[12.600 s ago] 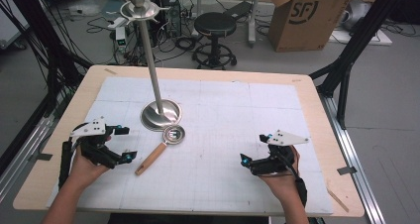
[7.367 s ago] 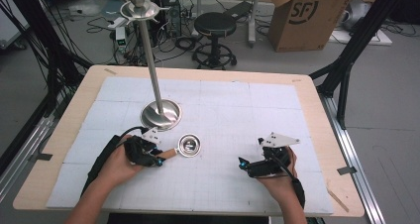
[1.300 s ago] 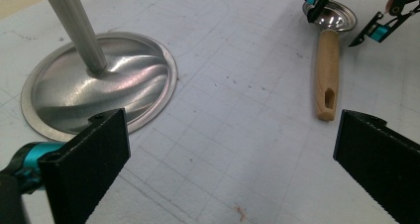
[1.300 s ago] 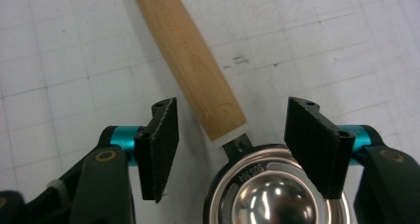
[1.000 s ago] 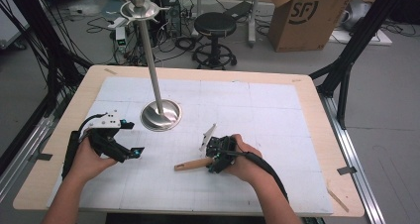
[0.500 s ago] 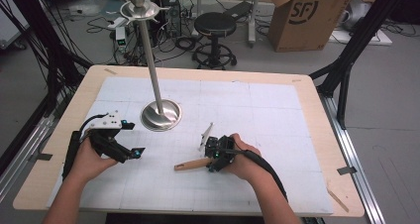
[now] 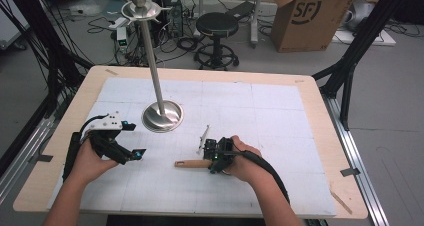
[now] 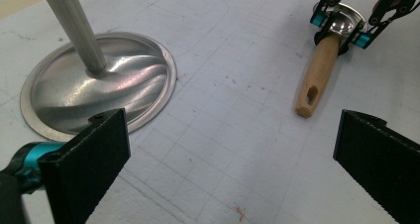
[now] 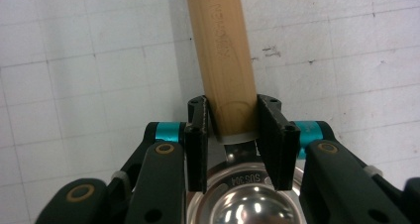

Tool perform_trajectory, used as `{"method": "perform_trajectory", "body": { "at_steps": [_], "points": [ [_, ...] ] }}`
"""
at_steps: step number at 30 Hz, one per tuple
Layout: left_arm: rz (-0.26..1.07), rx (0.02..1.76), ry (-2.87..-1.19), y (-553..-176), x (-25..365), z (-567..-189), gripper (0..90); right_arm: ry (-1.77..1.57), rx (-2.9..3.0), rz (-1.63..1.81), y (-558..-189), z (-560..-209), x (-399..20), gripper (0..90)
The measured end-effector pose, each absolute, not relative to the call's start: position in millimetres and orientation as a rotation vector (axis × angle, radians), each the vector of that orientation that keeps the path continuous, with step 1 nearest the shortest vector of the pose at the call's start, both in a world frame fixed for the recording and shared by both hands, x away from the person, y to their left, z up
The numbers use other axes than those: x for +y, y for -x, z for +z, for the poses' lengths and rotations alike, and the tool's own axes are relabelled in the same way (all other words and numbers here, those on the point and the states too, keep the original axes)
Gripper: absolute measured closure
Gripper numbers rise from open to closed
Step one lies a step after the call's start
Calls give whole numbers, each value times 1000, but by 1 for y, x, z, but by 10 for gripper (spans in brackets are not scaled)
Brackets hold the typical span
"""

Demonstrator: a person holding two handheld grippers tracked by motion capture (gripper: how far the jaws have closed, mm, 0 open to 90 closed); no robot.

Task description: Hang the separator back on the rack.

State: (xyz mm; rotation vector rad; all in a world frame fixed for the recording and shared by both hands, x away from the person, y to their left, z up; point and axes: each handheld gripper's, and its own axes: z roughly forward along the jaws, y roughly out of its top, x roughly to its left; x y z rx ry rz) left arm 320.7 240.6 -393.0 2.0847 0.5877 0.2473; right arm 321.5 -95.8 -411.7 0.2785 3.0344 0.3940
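The right gripper has just been closing its jaws, and they now press on both sides of the wooden handle of a small metal ladle, right where the wood meets the steel bowl. The ladle lies flat on the white gridded mat, near the middle of the table, its handle pointing toward the person's left. The left gripper rests well apart from it, jaws wide with nothing between them, close to the round base of the tall metal stand. A stool and a cardboard box sit beyond the table.
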Motion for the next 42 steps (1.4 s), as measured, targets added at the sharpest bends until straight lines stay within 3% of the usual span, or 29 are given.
{"method": "perform_trajectory", "body": {
  "at_steps": [15,42],
  "points": [
    [247,588,-2084,-321,242,-393,16,-332,3045,442,-323,-411,-99,689],
    [247,589,-2075,-321,243,-392,16,-510,2681,1238,-333,-339,-146,688]
  ]
}}
